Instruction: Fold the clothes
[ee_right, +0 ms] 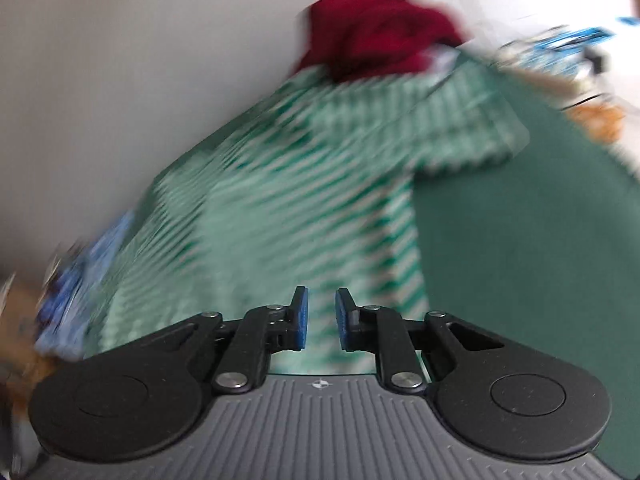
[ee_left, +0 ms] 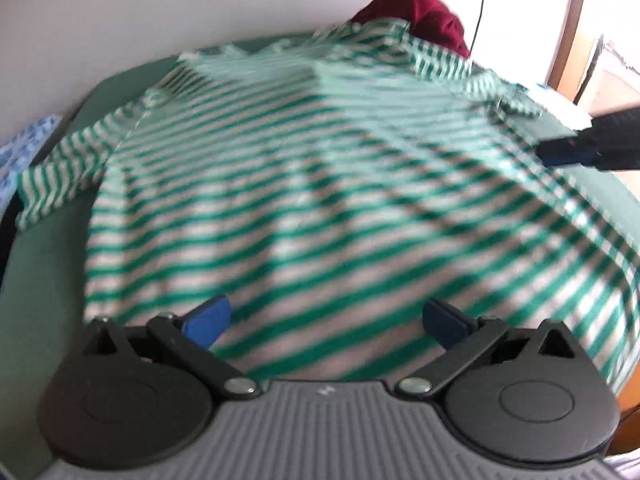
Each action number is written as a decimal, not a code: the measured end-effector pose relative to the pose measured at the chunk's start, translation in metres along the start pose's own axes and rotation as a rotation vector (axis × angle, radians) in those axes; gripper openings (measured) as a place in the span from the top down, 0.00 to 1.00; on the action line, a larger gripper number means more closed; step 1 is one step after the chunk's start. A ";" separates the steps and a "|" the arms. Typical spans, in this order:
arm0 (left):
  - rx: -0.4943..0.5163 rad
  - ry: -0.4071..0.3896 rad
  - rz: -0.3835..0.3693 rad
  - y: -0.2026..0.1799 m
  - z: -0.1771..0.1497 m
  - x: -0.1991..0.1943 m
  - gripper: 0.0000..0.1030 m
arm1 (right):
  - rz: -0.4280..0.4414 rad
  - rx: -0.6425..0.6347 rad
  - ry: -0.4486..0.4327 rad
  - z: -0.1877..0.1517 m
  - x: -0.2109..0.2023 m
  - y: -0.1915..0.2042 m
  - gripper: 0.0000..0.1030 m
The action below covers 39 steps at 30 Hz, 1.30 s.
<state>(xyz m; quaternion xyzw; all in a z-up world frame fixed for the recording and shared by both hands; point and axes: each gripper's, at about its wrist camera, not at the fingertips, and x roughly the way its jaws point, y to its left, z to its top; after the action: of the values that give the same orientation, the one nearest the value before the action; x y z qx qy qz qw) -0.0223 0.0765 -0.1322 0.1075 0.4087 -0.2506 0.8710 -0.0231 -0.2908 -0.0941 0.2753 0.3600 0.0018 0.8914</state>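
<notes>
Soft knit cloth is being shown by the green-and-white striped shirt (ee_left: 304, 184), lying on a matt dark green cover (ee_right: 520, 264). Matt black plastic and blue rubbery pads (ee_left: 208, 320) are being displayed by the left gripper (ee_left: 326, 322), with shiny metal rivets (ee_left: 414, 385). A dark red garment (ee_right: 376, 40) is being seen as cloth.

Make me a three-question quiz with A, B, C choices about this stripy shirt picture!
1. Where is the dark red cloth?
A. behind the striped shirt, by the wall
B. under the table
C. in a gripper

2. What colours are the shirt's stripes?
A. red and black
B. green and white
C. blue and yellow

3. How is the left hand-held gripper?
A. shut on the shirt
B. open
C. out of view

Answers: 1 A, it is piled past the collar end. 2 B, the stripes show clearly. 3 B, its blue pads stand wide apart.
</notes>
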 end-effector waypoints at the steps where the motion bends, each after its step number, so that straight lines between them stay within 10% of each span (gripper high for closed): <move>1: 0.016 -0.017 0.011 0.005 -0.006 -0.005 0.01 | -0.034 -0.012 0.007 -0.012 0.000 0.006 0.84; 5: 0.038 -0.051 0.000 0.029 -0.032 -0.022 0.01 | -0.183 0.062 -0.050 -0.047 -0.019 -0.008 1.00; 9: 0.051 -0.048 0.027 0.040 -0.051 -0.041 0.01 | -0.251 0.126 -0.077 -0.056 -0.042 -0.013 0.91; 16: -0.087 0.022 0.078 0.053 -0.067 -0.061 0.01 | -0.111 -0.115 0.019 -0.075 -0.037 0.040 0.81; 20: -0.083 0.014 0.115 0.048 -0.075 -0.069 0.01 | -0.168 -0.079 0.051 -0.083 -0.051 0.006 1.00; 25: -0.052 0.011 0.166 0.036 -0.068 -0.091 0.01 | -0.248 -0.136 0.080 -0.089 -0.073 -0.006 0.92; 39: -0.124 0.116 0.161 0.022 -0.096 -0.095 0.01 | -0.062 -0.123 0.121 -0.113 -0.103 -0.038 1.00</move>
<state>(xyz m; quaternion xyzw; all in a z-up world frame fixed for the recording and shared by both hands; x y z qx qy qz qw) -0.1255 0.1666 -0.1218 0.1000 0.4631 -0.1474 0.8682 -0.1792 -0.2879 -0.1135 0.2080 0.4208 0.0130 0.8829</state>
